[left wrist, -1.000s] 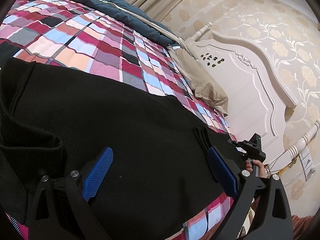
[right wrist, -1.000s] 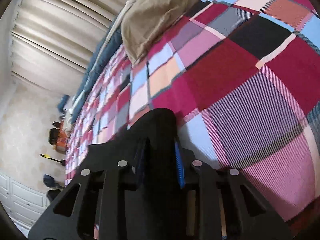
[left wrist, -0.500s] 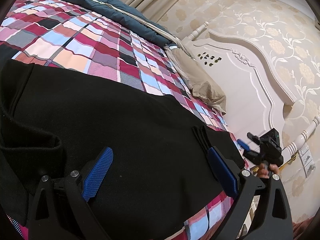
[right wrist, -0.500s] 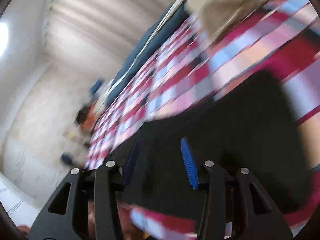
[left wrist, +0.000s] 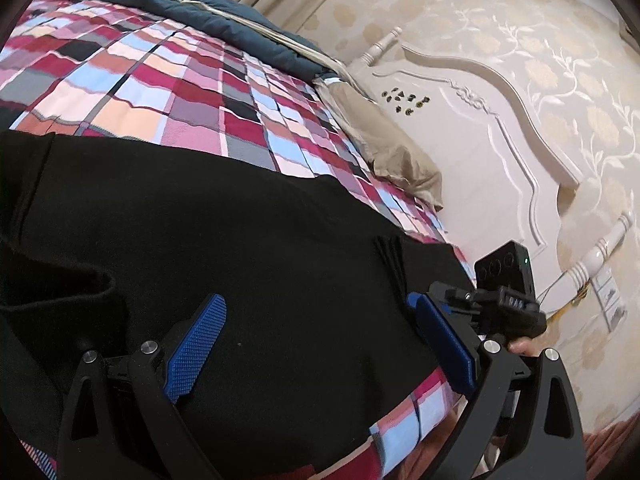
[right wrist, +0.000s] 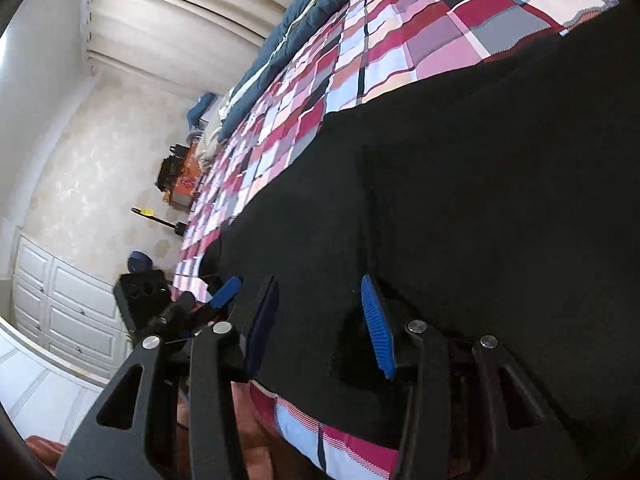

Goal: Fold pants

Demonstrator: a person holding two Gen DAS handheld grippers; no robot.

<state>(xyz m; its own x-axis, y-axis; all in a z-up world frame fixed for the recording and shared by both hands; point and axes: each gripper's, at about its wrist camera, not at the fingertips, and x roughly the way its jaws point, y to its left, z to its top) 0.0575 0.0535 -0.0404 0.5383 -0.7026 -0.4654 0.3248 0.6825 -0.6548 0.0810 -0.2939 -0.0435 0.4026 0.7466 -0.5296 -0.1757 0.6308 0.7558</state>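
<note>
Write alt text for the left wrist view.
Black pants lie spread on a plaid bedspread, with the left gripper open above them, jaws wide apart. The right gripper sits at the bed's edge near a white headboard.

Plaid bedspread point(left wrist: 168, 92) in red, pink, blue; tan pillow point(left wrist: 384, 140) against white carved headboard point(left wrist: 492, 152). Dark blue quilt point(left wrist: 192, 4) along far edge. White cabinet doors point(right wrist: 60, 300).

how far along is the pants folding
Done: the black pants lie spread on the plaid bedspread, one fold edge visible in the right wrist view. In hand: nothing; the left gripper and right gripper are open above them. Left: further folds.
</note>
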